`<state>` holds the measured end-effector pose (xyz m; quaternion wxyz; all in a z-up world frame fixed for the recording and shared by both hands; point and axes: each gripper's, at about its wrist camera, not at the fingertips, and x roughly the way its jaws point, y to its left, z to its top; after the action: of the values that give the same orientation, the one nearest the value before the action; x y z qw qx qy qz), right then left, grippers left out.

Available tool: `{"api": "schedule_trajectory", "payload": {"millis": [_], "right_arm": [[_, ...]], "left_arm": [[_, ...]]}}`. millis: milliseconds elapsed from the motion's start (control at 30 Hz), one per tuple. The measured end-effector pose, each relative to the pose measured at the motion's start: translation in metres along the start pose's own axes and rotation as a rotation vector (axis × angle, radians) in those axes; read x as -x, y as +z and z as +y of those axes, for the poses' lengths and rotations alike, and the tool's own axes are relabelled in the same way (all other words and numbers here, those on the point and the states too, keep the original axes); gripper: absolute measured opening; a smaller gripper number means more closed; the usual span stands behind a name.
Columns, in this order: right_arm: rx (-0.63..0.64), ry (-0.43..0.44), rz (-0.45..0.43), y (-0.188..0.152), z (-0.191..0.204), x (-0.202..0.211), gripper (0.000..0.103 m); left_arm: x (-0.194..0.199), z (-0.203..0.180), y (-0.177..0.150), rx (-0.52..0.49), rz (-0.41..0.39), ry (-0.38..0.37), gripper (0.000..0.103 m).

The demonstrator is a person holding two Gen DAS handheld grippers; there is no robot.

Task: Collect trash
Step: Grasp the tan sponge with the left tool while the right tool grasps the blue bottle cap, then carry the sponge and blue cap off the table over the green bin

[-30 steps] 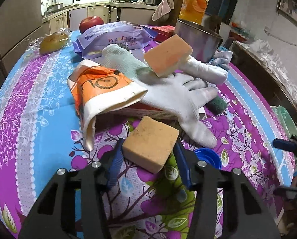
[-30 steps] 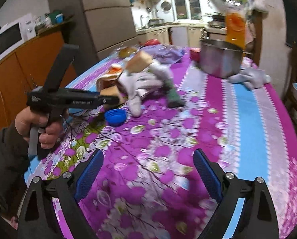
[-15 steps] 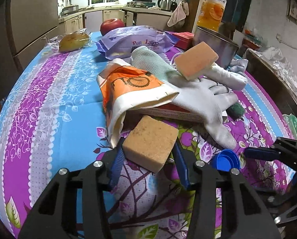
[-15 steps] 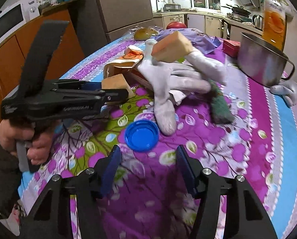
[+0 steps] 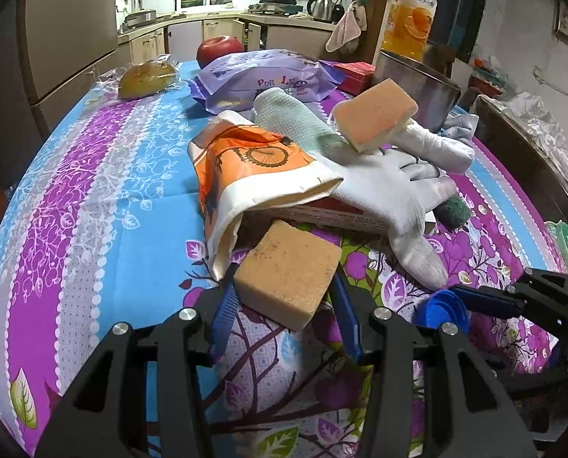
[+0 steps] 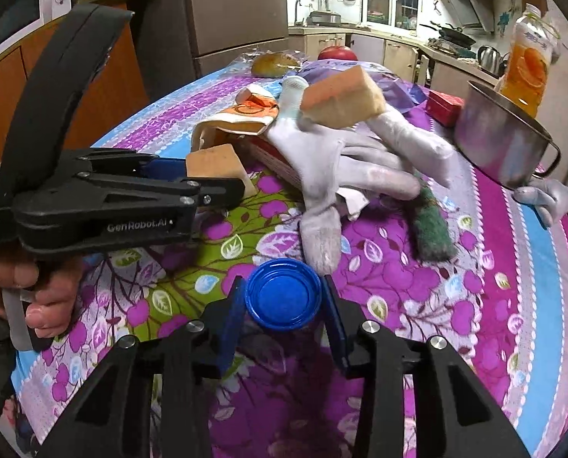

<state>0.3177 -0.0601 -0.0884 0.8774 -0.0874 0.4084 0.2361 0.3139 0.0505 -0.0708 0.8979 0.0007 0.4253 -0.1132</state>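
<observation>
Sponge (image 5: 287,290) sits pinched in the left jaws, while the right jaws seemingly clamp a blue cap (image 6: 282,300).

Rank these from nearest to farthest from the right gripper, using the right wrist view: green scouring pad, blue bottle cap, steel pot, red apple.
1. blue bottle cap: between the right gripper fingers.
2. green scouring pad: ahead, to the right.
3. steel pot: farther right.
4. red apple: at the table's far end.

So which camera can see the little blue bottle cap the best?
The right wrist view. There the blue cap sits whole and close, open side up, between the right gripper fingers. The left wrist view shows only a slice of the cap, partly hidden behind the gripper parts near the right edge.
</observation>
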Motion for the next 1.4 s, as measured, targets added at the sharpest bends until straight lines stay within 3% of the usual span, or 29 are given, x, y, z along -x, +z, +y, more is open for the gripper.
{"api": "schedule_trajectory", "payload": {"millis": [233,767,1000,1400], "right_arm": [[-0.037,-0.044,-0.084,-0.024,-0.006,0.039,0.04],[-0.186,-0.27,-0.401,-0.054,-0.032,0.161,0.04],[-0.214,-0.324,-0.463,-0.069,-0.044,0.202,0.04],[-0.272,-0.456,-0.491,-0.107,-0.093,0.274,0.04]], "left_arm": [[0.022,-0.019,-0.013,-0.016,-0.044,0.026,0.043],[0.132,-0.106,-0.043,-0.023,-0.368,0.15,0.043],[0.154,-0.136,-0.041,-0.028,-0.421,0.104,0.043],[0.151,-0.216,-0.032,-0.103,-0.437,-0.013,0.043]]}}
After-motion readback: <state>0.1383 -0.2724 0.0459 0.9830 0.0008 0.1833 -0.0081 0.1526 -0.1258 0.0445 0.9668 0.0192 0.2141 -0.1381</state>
